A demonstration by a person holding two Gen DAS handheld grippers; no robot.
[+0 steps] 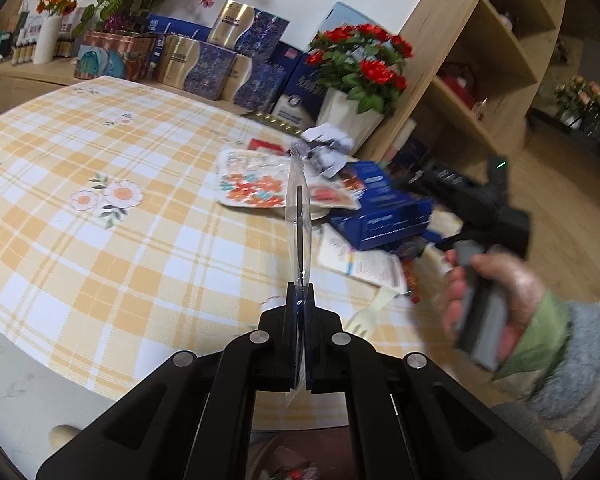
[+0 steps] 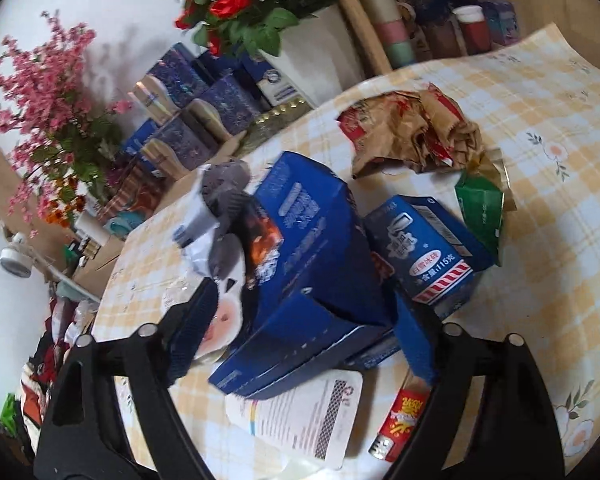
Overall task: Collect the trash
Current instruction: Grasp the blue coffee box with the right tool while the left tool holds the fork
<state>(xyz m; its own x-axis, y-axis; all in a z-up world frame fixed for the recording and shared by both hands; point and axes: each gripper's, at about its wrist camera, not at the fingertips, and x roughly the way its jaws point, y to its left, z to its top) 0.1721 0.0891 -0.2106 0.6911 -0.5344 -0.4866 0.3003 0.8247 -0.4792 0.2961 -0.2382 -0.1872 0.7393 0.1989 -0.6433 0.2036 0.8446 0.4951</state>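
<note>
The left gripper (image 1: 300, 300) has its jaws clamped tight on a thin clear plastic packet (image 1: 299, 216), seen edge-on, so whatever is printed on it can't be read. It sticks up toward 12 o'clock from the jaws, and its lower end is hidden between the fingers.

The rest of the trash sits in a heap on the counter (image 1: 100, 220) with the yellow plaid cloth, at about 2 o'clock from that packet. In the left wrist view the heap is blurry: a flowery wrapper (image 1: 252, 188), a crumpled grey-white paper (image 1: 324, 148) and a blue carton (image 1: 384, 212) can be made out, not much more. The person's right hand (image 1: 488, 304) and the handle it grips are smeared too, at 3 o'clock, with the sleeve cut off by the frame edge.

The right gripper (image 2: 304, 344) has its jaws standing wide apart on either side of that blue carton (image 2: 300, 280), not pressing on it as far as the picture shows. A smaller blue box (image 2: 424, 252) lies just beside it at 3 o'clock, a crumpled brown paper bag (image 2: 416, 132) at 1 o'clock, a green packet (image 2: 480, 208) partly tucked under the bag. A white printed label sheet (image 2: 312, 416) and a red wrapper (image 2: 400, 420) lie at 6 o'clock, half covered by the carton and the right finger.
</note>
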